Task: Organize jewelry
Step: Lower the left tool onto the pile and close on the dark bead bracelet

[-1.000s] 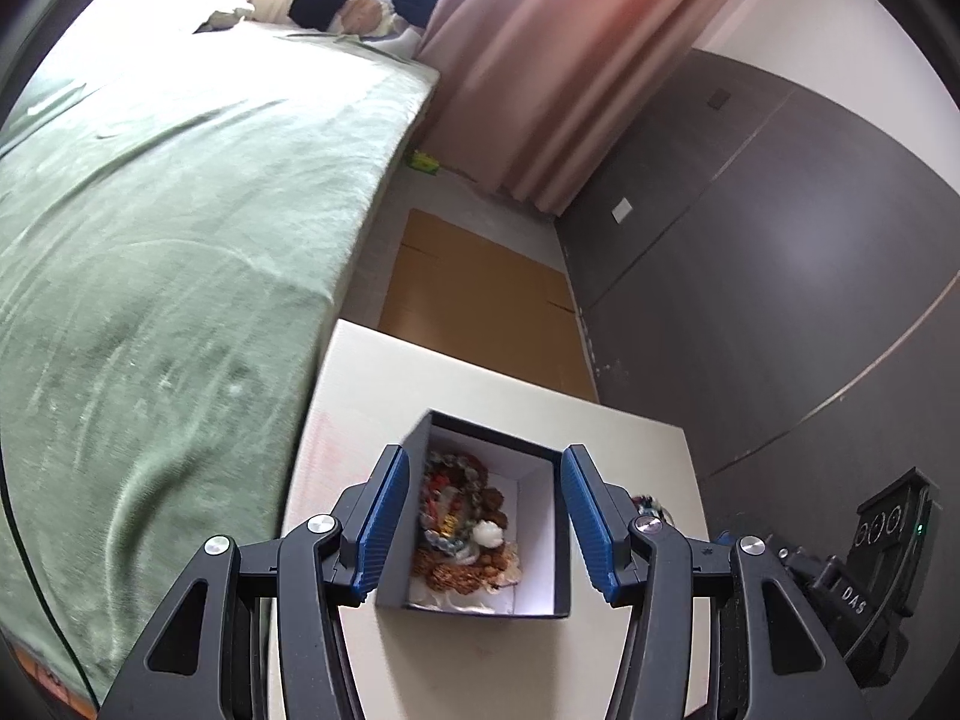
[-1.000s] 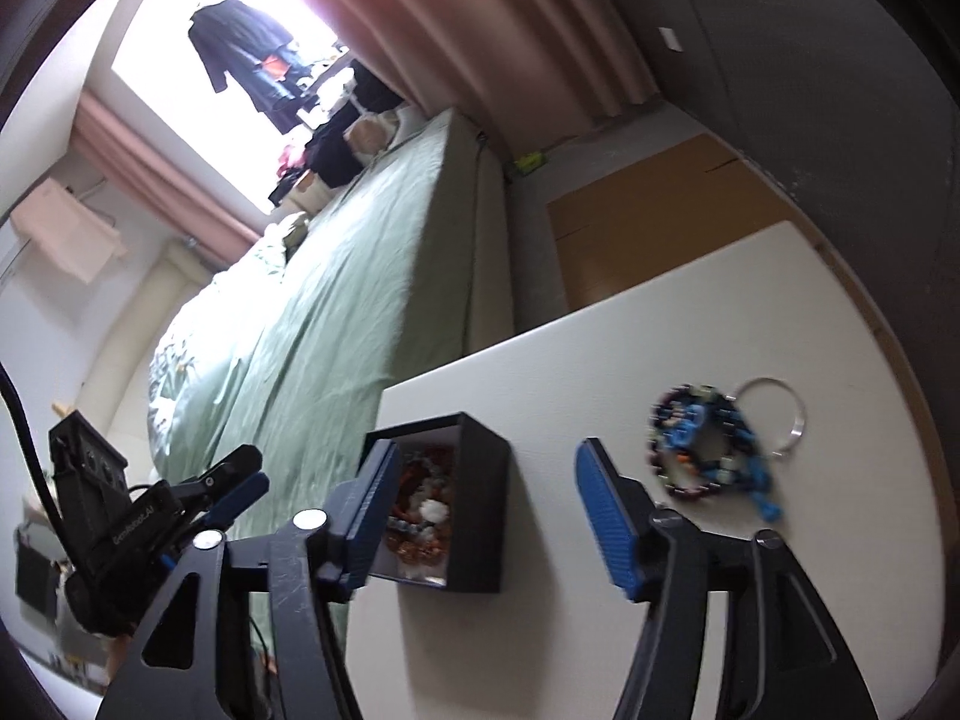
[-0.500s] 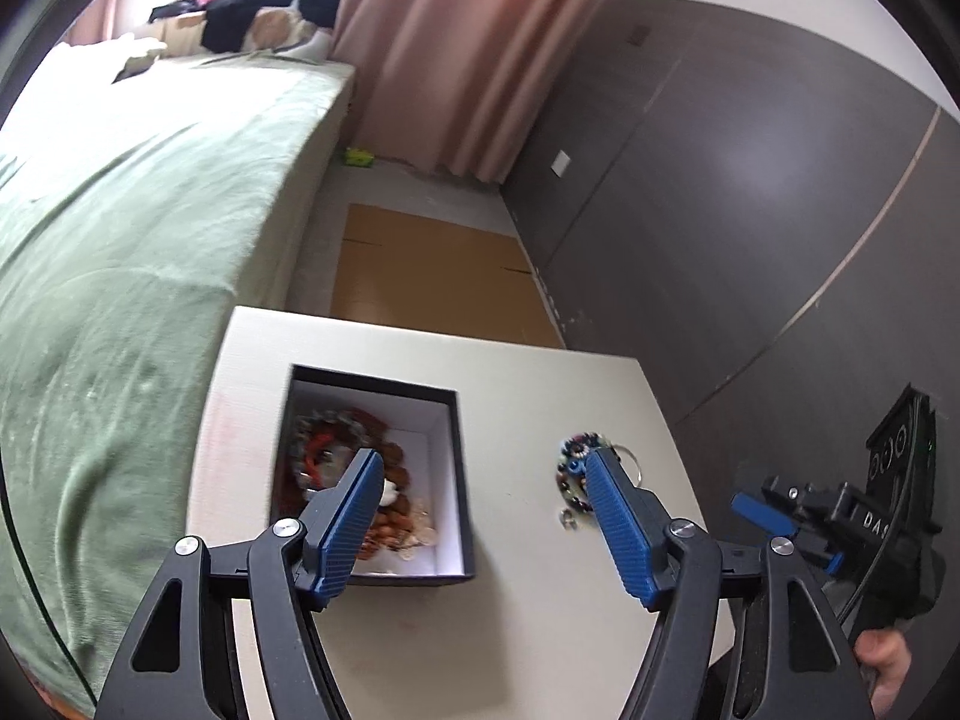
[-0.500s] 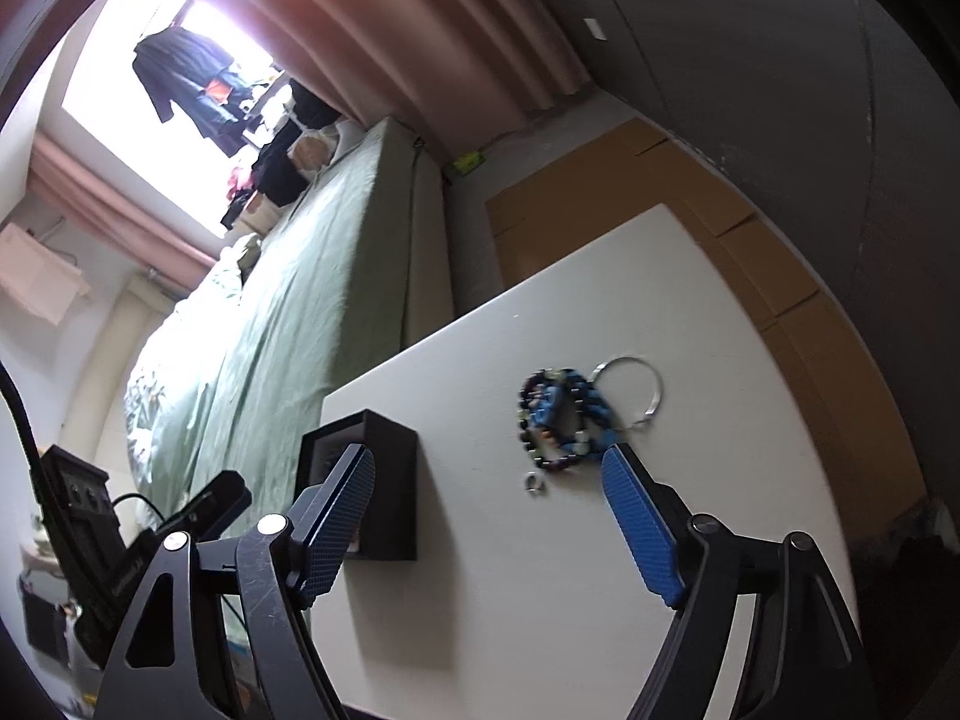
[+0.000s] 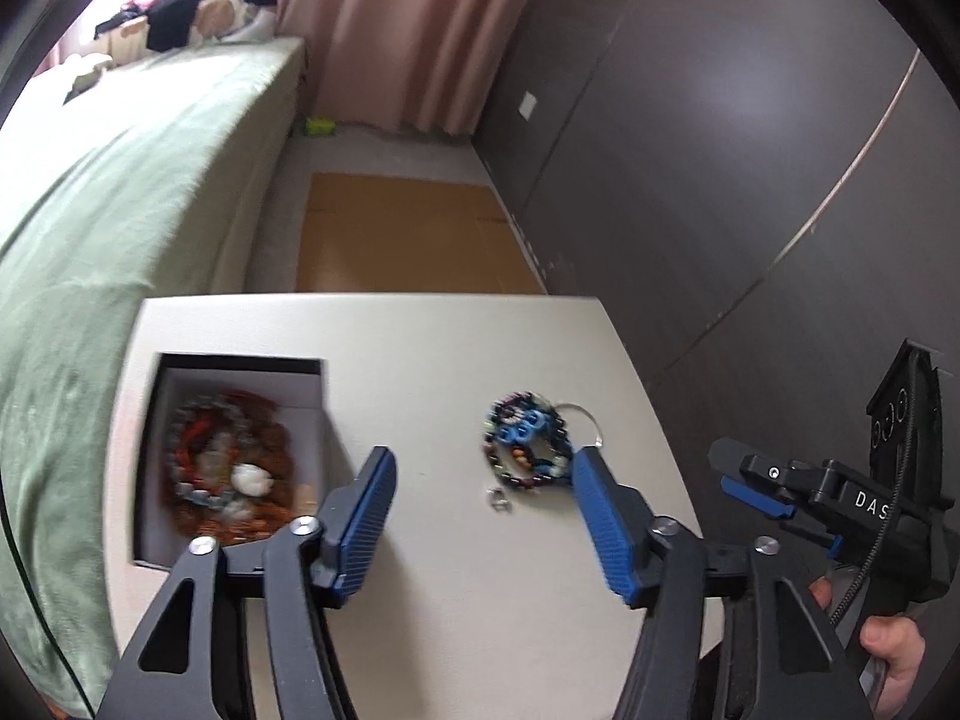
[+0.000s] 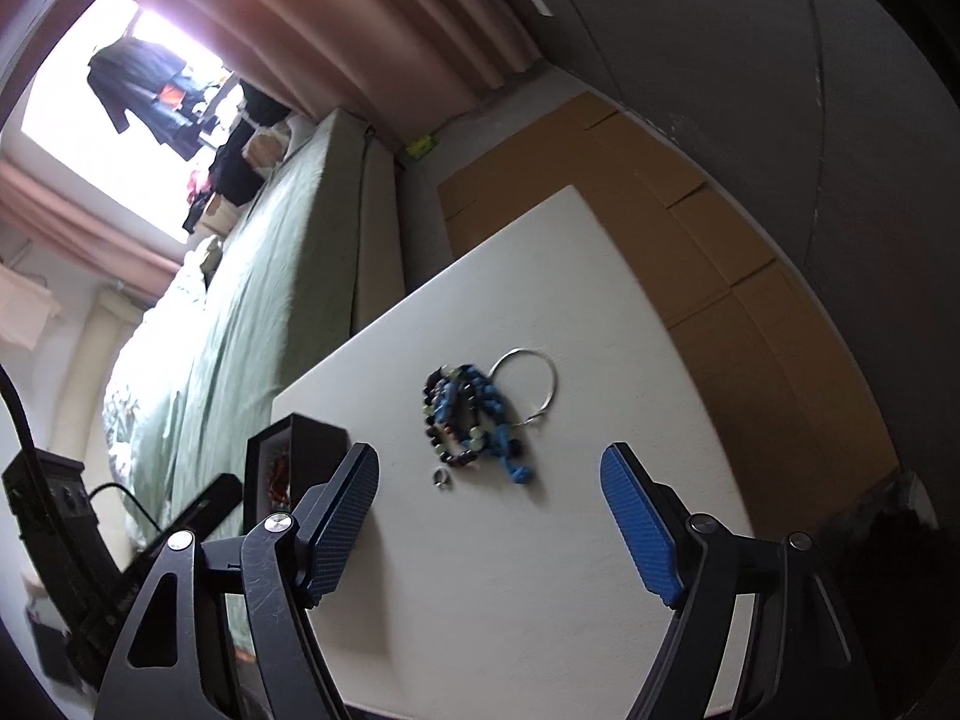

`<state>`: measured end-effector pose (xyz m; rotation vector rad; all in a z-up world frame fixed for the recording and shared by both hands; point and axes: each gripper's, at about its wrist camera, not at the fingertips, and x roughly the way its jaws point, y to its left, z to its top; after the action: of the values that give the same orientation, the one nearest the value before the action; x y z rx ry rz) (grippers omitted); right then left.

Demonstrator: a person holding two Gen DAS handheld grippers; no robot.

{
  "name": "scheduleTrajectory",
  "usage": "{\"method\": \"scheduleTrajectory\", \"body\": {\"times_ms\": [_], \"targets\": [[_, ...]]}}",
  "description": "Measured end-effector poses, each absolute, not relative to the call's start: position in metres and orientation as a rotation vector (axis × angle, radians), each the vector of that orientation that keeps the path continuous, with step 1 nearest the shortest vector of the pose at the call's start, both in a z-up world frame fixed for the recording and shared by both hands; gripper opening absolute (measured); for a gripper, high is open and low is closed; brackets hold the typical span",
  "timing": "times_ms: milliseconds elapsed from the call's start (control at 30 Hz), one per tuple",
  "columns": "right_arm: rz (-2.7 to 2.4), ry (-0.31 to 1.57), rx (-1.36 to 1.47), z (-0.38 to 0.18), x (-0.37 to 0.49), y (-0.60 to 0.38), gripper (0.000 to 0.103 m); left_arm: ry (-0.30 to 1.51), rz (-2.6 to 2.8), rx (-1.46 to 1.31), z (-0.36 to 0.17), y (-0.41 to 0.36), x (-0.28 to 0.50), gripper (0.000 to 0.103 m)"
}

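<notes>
A black jewelry box point(image 5: 150, 438) with a white inside sits at the left of the white table point(image 5: 420, 348) and holds several bead bracelets point(image 5: 228, 468). A pile of blue and dark bead bracelets point(image 5: 528, 444) lies on the table with a thin silver bangle point(image 6: 528, 384) and a small ring point(image 5: 499, 499) beside it. My left gripper point(image 5: 480, 516) is open and empty just short of the pile. My right gripper point(image 6: 489, 516) is open and empty, also facing the pile point(image 6: 468, 420). The box point(image 6: 300, 450) shows at the left of the right wrist view.
A bed with a green cover point(image 5: 120, 192) runs along the table's left side. Flat cardboard point(image 5: 408, 240) lies on the floor beyond the table. A dark wall point(image 5: 720, 150) stands to the right. The right gripper's body point(image 5: 840, 504) shows at the table's right edge.
My left gripper has swung right, from over the box to the loose bracelet pile. My right gripper has also turned right, so the pile is now centred between its fingers.
</notes>
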<state>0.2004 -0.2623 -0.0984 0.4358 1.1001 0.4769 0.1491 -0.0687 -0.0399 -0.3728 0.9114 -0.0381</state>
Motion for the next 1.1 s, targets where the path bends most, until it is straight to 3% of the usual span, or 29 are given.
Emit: {"method": "scheduleTrajectory", "body": {"times_ms": [133, 533, 900, 1000, 1100], "targets": [[0.465, 1.111, 0.466, -0.103, 0.207, -0.277, 0.071, 0.953, -0.060, -0.348, -0.045, -0.094, 0.168, 0.049], [0.407, 1.123, 0.541, -0.109, 0.223, -0.315, 0.070, 1.060, -0.061, -0.247, -0.078, -0.152, 0.215, 0.023], [0.363, 1.117, 0.542, -0.108, 0.230, -0.330, 0.070, 1.120, 0.031, -0.165, -0.116, -0.161, 0.242, 0.021], [0.365, 1.119, 0.559, -0.108, 0.233, -0.331, 0.070, 1.142, 0.027, -0.177, -0.127, -0.156, 0.244, 0.008], [0.366, 1.121, 0.559, -0.108, 0.233, -0.329, 0.070, 1.115, 0.036, -0.200, -0.123, -0.150, 0.240, 0.008]]}}
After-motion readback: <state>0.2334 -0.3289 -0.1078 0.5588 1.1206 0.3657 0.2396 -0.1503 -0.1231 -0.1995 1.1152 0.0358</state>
